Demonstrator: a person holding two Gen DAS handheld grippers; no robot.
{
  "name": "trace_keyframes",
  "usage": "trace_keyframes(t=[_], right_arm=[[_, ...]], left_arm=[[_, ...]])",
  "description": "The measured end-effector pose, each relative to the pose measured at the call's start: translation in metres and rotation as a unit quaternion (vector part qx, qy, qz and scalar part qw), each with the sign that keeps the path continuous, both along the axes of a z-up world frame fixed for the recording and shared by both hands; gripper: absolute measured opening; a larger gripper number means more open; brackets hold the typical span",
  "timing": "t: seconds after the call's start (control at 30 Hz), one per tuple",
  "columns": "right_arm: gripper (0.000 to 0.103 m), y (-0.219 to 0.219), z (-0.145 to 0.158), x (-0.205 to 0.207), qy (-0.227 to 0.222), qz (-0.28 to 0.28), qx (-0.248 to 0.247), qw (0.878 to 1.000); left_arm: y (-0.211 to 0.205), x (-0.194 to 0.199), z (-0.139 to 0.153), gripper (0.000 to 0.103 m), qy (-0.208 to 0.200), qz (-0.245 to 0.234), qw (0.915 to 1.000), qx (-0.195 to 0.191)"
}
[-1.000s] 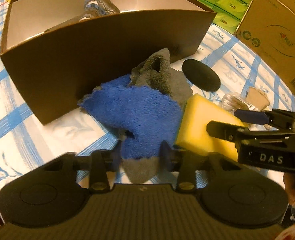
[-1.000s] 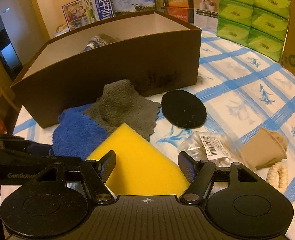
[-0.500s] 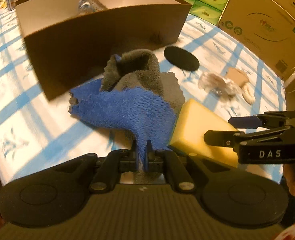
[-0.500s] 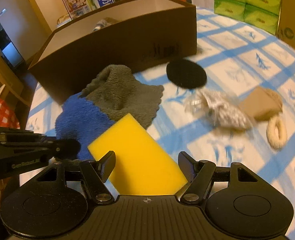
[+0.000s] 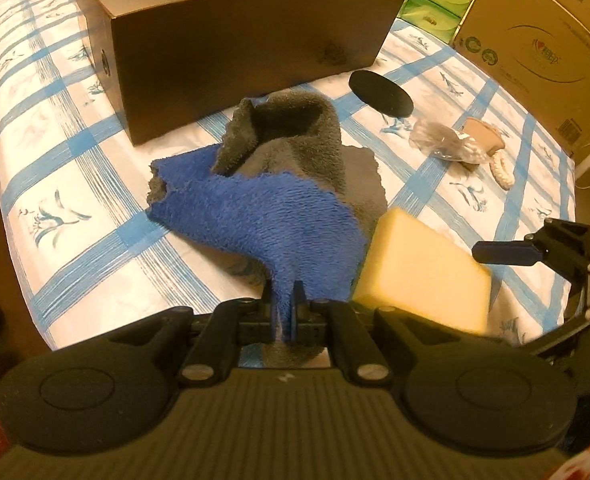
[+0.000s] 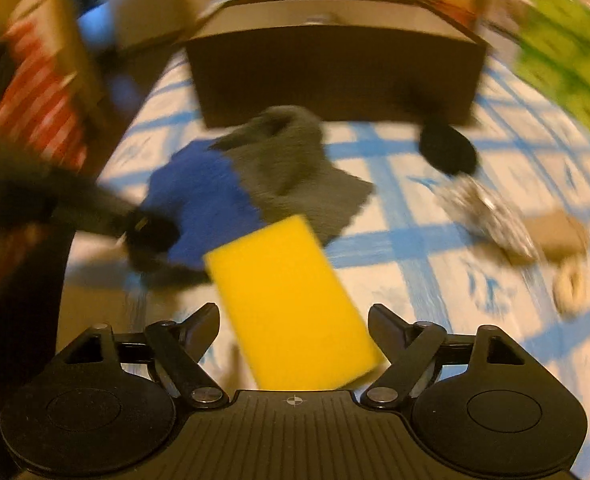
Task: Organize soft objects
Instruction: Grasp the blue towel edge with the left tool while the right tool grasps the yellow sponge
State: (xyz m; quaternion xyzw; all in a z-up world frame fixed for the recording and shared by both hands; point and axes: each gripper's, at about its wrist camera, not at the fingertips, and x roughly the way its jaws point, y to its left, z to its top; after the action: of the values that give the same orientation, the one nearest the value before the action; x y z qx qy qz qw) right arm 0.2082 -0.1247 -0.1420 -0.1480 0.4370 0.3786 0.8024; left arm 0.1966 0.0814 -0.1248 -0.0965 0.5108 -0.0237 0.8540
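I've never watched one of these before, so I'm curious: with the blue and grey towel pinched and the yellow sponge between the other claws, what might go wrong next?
The left gripper pinches only a narrow edge of the towel, so it may slip free or drag across the tablecloth.

The right gripper jaws are opening around the yellow sponge; it could drop short of the brown box.
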Motion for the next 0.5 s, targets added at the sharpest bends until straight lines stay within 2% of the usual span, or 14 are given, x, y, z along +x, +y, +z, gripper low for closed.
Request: trace_keyframes(t=[0.13, 0.17, 0.23, 0.3, 0.37, 0.5], right_arm=[[0.082, 0.012, -0.01, -0.011, -0.037, 0.024, -0.046, 0.998], [0.074, 0.014, -0.014, -0.012, -0.039, 0.022, -0.059, 0.997], [0.072, 0.012, -0.018, -0.012, -0.039, 0.011, -0.06, 0.997], [0.069, 0.006, -0.016, -0.011, -0.032, -0.004, -0.052, 0.998], [0.068, -0.001, -0.013, -0.008, -0.025, -0.028, -0.047, 0.998], [0.068, -0.018, -0.005, 0.005, -0.009, -0.104, -0.038, 0.994]], left_arm=[[-0.003, 0.001, -0.003, 0.006, 0.003, -0.001, 1.0, 0.002], [-0.003, 0.001, -0.003, 0.007, 0.004, -0.001, 1.0, 0.001], [-0.002, 0.001, -0.003, 0.009, 0.005, -0.001, 1.0, -0.001], [-0.001, 0.001, -0.003, 0.017, 0.006, 0.002, 1.0, 0.0], [-0.001, 0.002, -0.004, 0.029, 0.006, 0.005, 1.0, -0.001], [0.001, 0.004, -0.002, 0.041, -0.003, 0.002, 1.0, -0.008]])
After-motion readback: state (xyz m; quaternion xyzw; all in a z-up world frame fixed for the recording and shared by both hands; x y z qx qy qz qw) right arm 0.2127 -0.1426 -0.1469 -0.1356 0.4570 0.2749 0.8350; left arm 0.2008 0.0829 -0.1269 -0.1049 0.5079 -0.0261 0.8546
